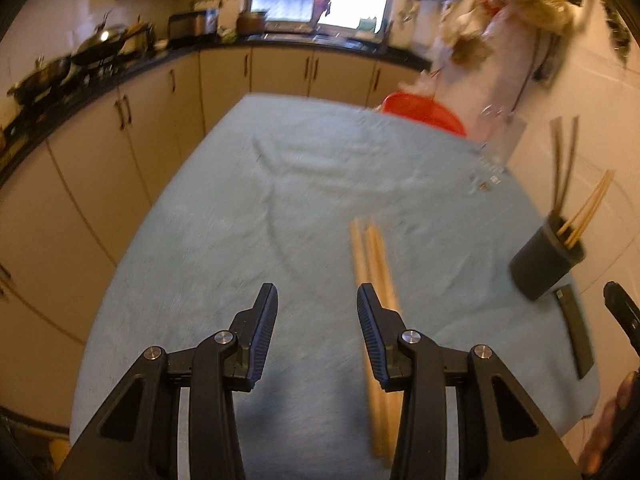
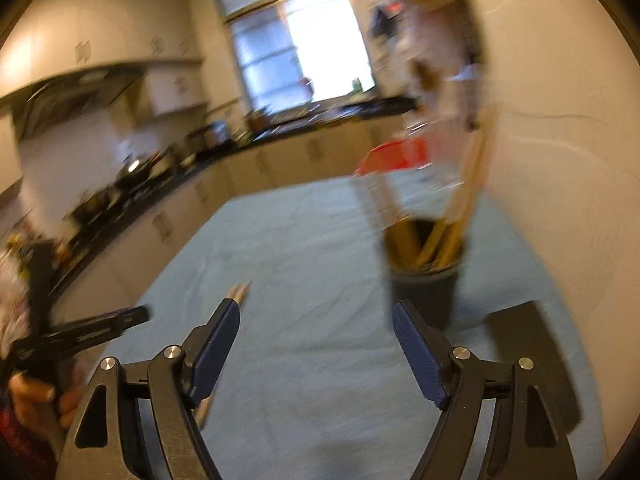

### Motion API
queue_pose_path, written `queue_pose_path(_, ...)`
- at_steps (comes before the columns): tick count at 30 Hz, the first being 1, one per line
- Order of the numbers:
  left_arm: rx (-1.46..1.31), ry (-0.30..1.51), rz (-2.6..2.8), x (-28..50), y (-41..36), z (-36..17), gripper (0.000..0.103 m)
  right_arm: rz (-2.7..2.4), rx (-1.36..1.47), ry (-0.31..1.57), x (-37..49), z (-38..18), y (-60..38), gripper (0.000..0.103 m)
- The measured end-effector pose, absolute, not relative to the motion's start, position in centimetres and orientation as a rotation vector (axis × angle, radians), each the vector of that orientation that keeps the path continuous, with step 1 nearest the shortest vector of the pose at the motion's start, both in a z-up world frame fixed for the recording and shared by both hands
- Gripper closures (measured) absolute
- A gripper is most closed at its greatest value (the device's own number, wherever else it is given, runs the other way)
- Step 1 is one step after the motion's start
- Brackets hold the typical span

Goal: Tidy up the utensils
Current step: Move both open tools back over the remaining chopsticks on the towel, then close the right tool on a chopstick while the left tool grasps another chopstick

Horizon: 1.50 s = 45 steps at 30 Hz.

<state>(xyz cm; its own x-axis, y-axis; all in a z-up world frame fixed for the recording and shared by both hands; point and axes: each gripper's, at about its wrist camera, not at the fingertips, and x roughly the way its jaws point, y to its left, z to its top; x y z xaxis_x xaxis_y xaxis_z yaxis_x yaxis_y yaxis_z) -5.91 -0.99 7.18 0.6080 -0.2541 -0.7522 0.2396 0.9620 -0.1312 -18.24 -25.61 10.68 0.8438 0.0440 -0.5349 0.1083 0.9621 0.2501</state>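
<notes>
1. The left hand-held gripper (image 1: 317, 300) hangs over the blue-covered desk (image 1: 240, 208) with its jaws spread apart, holding nothing.
2. A pair of pale wooden chopsticks (image 1: 374, 260) lies flat on the cloth, running from about 12 o'clock back under the left gripper's right finger (image 1: 374, 336); whether finger and sticks touch cannot be told.
3. The dark utensil holder (image 1: 546, 258) stands at about 3 o'clock from the chopsticks, near the desk's right edge. Several chopsticks (image 1: 586, 212) lean out of it.
4. A flat dark slab (image 1: 576, 332) lies just beside the holder at 6 o'clock.
5. The right hand-held gripper (image 2: 316, 320) is released too, jaws wide and empty, with the holder (image 2: 424, 292) at roughly 1 o'clock ahead of it.
6. Through the right wrist's blur, wooden sticks (image 2: 448, 240) fill that holder.
7. A red basin (image 1: 424, 114) sits beyond the desk's far edge.
</notes>
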Motion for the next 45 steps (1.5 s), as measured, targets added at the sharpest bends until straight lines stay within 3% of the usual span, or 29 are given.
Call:
queue_pose_path(6, -0.028, 0.941, -0.243, -5.1, 1.5, 3.7, 0.063, 0.046, 0.226, 0.772, -14.2, 8.7, -22.2, 0.020)
queue_pose_path(9, -0.031, 0.954, -0.241, -4.9, 1.8, 2.9, 0.063, 0.077, 0.297, 0.885, -12.0, 7.5, -22.0, 0.026)
queue_pose_path(11, -0.028, 0.955, -0.234, -4.9, 1.9, 2.5, 0.063, 0.095, 0.328, 0.937, -10.8, 6.9, -21.9, 0.045)
queue_pose_path(12, -0.027, 0.955, -0.232, -4.8, 1.9, 2.4, 0.063, 0.102, 0.344, 0.970, -9.9, 6.6, -21.7, 0.049)
queue_pose_path(14, -0.033, 0.962, -0.232, -4.8, 2.2, 2.0, 0.063, 0.117, 0.357, 1.017, -8.2, 6.1, -21.1, 0.073)
queue_pose_path(24, -0.054, 0.962, -0.246, -5.2, 3.5, 1.8, 0.063, 0.153, 0.413, 1.157, 0.4, 2.9, -17.6, 0.076)
queue_pose_path(29, -0.059, 0.965, -0.249, -5.0, 3.6, 1.7, 0.063, 0.105, 0.376, 1.200, 2.7, 0.9, -16.6, 0.085)
queue_pose_path(33, -0.057, 0.970, -0.255, -4.9, 3.7, 1.8, 0.063, 0.107, 0.341, 1.192, 2.5, 1.1, -16.5, 0.093)
queue_pose_path(45, -0.061, 1.045, -0.376, -2.6, 0.4, 2.8, 0.063, 0.043, 0.322, 1.124, -0.9, 3.1, -21.1, 0.093)
